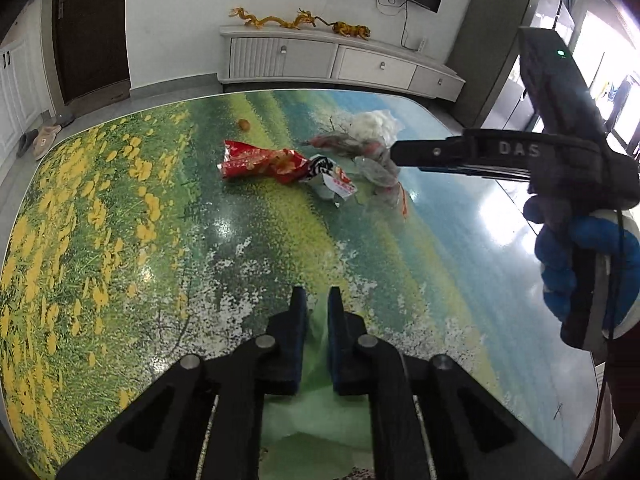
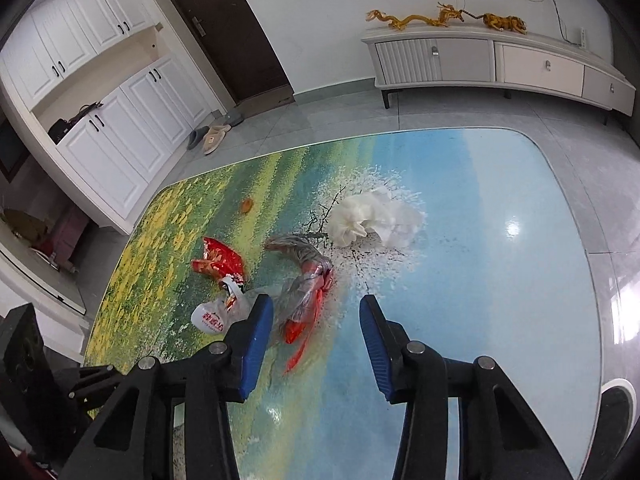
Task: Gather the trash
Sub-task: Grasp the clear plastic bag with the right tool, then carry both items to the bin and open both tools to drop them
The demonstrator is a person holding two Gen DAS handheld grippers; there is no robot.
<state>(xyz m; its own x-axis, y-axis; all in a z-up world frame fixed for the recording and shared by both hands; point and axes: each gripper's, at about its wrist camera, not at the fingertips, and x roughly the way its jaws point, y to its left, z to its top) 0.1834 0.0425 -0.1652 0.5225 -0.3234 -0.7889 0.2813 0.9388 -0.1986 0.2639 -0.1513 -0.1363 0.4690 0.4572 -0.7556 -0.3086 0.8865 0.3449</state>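
Note:
Trash lies mid-table: a red snack bag [image 1: 260, 162] [image 2: 218, 260], a white wrapper with red print [image 1: 334, 182] [image 2: 214, 316], a clear crumpled wrapper with red strips [image 1: 376, 168] [image 2: 306, 292], crumpled white tissue [image 1: 376, 122] [image 2: 372, 216] and a small orange scrap [image 1: 244, 124] [image 2: 247, 205]. My left gripper [image 1: 317, 300] is shut on a thin pale green bag [image 1: 316, 392] near the table's front. My right gripper [image 2: 316, 312] is open just above the clear wrapper; it also shows in the left wrist view [image 1: 400, 152].
The glossy table [image 2: 480, 280] has a landscape print. A white TV cabinet [image 1: 340, 62] with golden figurines stands behind it. Slippers [image 2: 212, 136] lie on the floor by a dark door and white cupboards [image 2: 112, 132].

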